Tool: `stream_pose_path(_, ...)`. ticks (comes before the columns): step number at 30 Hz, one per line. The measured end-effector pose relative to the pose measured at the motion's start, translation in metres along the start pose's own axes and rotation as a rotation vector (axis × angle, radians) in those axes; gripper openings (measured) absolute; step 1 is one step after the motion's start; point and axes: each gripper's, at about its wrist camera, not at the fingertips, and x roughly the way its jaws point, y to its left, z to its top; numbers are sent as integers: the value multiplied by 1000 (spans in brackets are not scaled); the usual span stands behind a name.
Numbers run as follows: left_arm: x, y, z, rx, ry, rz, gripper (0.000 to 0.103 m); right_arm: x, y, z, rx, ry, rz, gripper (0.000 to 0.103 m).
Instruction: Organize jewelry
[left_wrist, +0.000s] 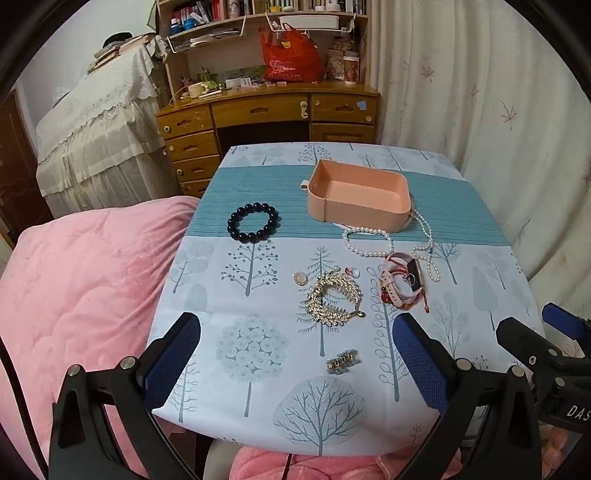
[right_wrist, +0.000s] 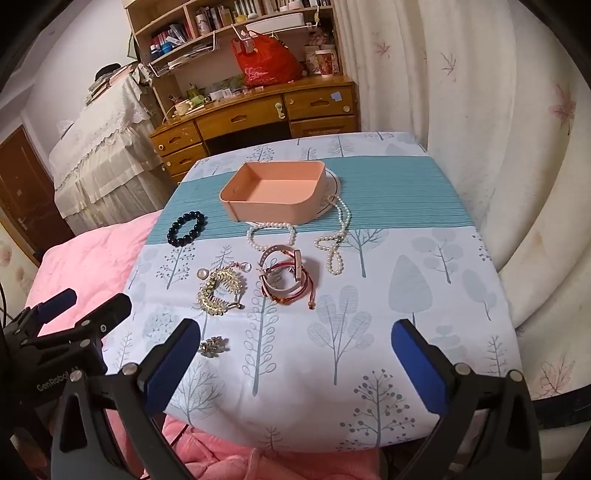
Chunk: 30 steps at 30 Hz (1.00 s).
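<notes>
We see the pink tray (left_wrist: 356, 195) on the bench's (left_wrist: 207, 295) teal stripe — pearl necklace (left_wrist: 384, 242) just before it, black bead bracelet (left_wrist: 253, 222) to its left, gold bracelet (left_wrist: 334, 303) nearer. Our left tongs (left_wrist: 295, 365) and right tongs (right_wrist: 295, 363) hang spread apart, grasping nothing.

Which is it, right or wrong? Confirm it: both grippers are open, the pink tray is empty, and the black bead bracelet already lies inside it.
Wrong on one point: the black bead bracelet lies on the tablecloth, to the left of the pink tray, not inside it. The left wrist view shows this. The tray is indeed empty, and the left gripper and right gripper are both open.
</notes>
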Motion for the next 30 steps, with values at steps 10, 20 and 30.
stream_pose_path(10,5,-1,2,19,12,1,102,-3,7,3,-20,-20,20,103)
stream_pose_path(20,7,-3,0,24,16,8,102,4,16,6,-47,-5,44,103)
stream_pose_path(30,7,-1,-1,21,9,15,102,8,22,6,-61,2,52,103)
